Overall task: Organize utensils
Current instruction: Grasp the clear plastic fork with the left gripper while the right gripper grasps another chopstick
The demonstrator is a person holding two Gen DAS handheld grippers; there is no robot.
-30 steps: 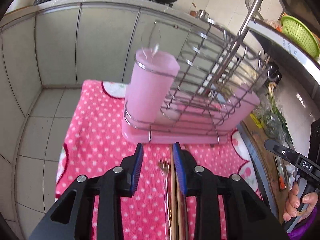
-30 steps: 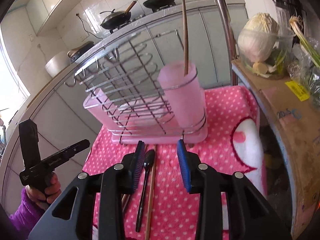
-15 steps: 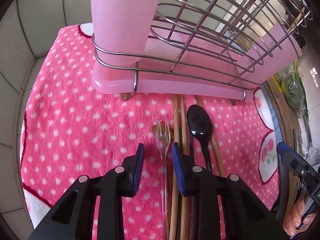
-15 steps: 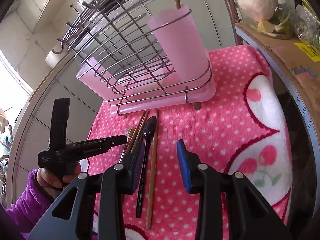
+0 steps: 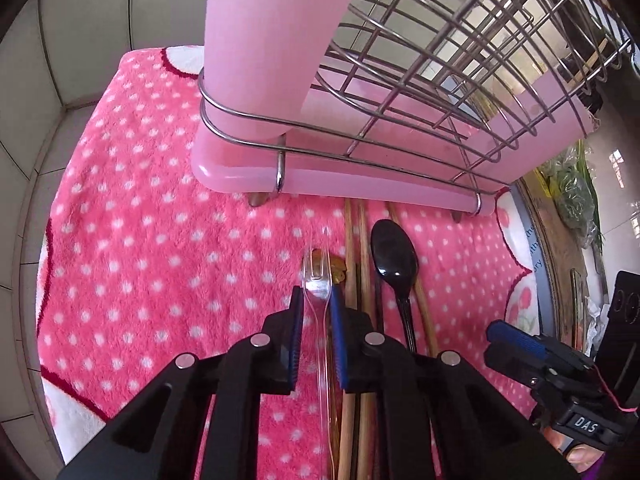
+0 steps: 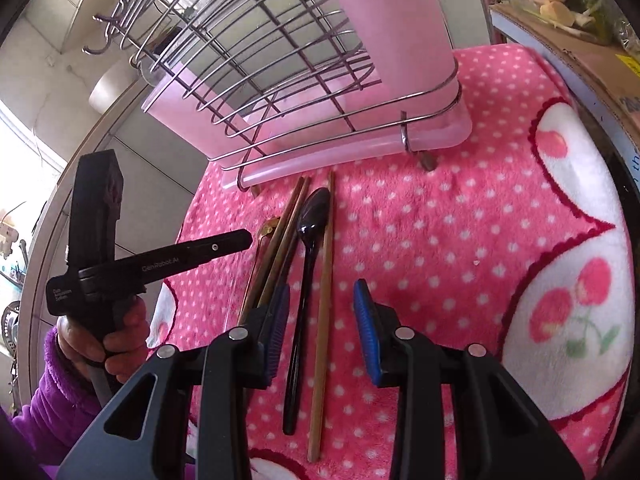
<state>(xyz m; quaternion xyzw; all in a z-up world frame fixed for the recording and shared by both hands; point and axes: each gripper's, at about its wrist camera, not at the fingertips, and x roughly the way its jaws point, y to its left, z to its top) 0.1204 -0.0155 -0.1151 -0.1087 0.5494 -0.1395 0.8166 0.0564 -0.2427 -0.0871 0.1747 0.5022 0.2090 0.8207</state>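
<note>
A clear plastic fork [image 5: 317,280] lies on the pink dotted cloth [image 5: 140,240]. My left gripper [image 5: 316,300] is closing on it, and its blue pads touch the base of the fork's head. Right of the fork lie wooden chopsticks [image 5: 354,240] and a black spoon [image 5: 394,260]. My right gripper [image 6: 320,308] is open low over the spoon's [image 6: 314,208] handle and a single chopstick [image 6: 326,280], touching neither. Behind stands the wire rack on its pink tray [image 5: 360,184] with a pink utensil cup [image 5: 272,40].
A small gold-coloured utensil [image 5: 338,272] peeks out beneath the fork's tines. A cardboard box [image 6: 580,52] with vegetables borders the cloth on the right. Grey cabinet doors [image 5: 80,20] rise behind. A hand in a purple sleeve [image 6: 100,344] holds the left gripper.
Both grippers have come down toward the utensils in front of the rack. The left jaws have narrowed from well apart to touching the fork. The right jaws kept their width.
</note>
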